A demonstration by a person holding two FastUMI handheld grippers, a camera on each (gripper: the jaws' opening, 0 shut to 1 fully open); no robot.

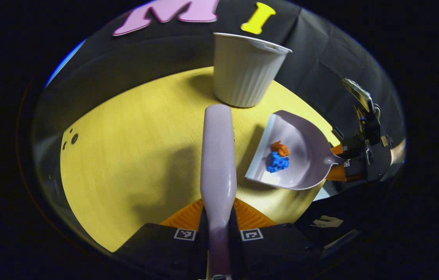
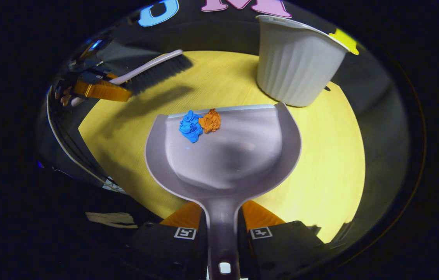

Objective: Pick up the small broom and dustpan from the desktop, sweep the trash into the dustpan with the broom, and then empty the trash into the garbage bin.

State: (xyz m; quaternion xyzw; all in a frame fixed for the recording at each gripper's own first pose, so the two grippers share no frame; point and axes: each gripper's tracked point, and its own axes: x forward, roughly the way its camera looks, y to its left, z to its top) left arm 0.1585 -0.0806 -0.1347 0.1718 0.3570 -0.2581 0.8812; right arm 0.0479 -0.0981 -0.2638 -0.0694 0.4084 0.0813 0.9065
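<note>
My left gripper (image 1: 218, 217) is shut on the pale broom (image 1: 218, 163), whose back runs straight away from me above the yellow desktop (image 1: 126, 155). In the right gripper view the broom (image 2: 153, 70) hangs at the far left with its dark bristles down, held by that gripper (image 2: 101, 90). My right gripper (image 2: 222, 217) is shut on the handle of the pale dustpan (image 2: 239, 155). A blue scrap (image 2: 190, 126) and an orange scrap (image 2: 210, 120) lie inside the pan near its front lip. In the left gripper view the dustpan (image 1: 301, 155) sits right of the broom, with the blue scrap (image 1: 277, 162) and orange scrap (image 1: 280, 148) in it.
A white ribbed garbage bin (image 1: 246, 70) stands upright at the far edge of the desktop, just beyond the broom tip; in the right gripper view the bin (image 2: 297, 62) is past the pan's right corner. Small dark holes (image 1: 74, 138) mark the desktop's left side.
</note>
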